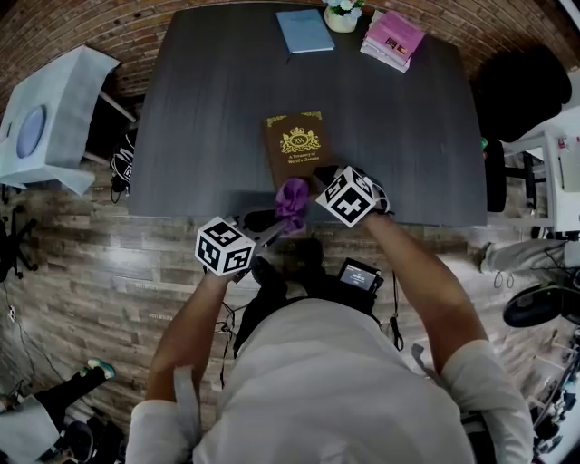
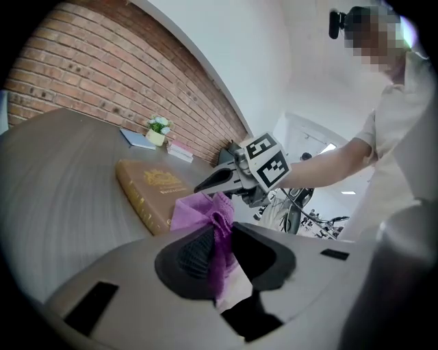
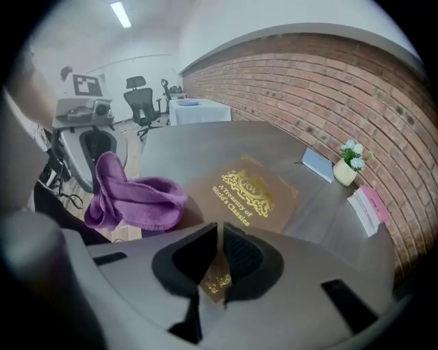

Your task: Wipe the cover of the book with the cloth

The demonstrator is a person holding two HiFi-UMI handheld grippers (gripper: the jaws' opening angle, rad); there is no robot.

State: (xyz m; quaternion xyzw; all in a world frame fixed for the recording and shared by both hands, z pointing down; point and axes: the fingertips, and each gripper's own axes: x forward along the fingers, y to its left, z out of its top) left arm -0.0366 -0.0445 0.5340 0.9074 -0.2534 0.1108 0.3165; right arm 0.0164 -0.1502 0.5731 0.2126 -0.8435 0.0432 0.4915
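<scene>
The dark grey worktop fills the upper half of your head view, with wood-plank floor along its near edge, where you are standing. Off its left side stands a smaller table under a white cover.

The brown book lies flat and closed near the middle of the worktop, toward your edge. Its cover faces up, showing a gold crest and gold title lettering, and it is turned slightly askew to the worktop's edge.

Your right tool points steeply down at the book's near right corner. Its jaws are closed together with nothing between them, and the corner's gold ornament shows just below the tips. I cannot tell whether the tips press on the cover.

Your left tool comes in low from the left, and its jaws are clamped on the purple cloth. The cloth is bunched up between the pads, with folds spilling out ahead of them. It is at the book's near edge, over the lip of the worktop and just left of the right tool.

Along the far edge are a blue book, a small stack of pink books, and between them a little flower pot.
</scene>
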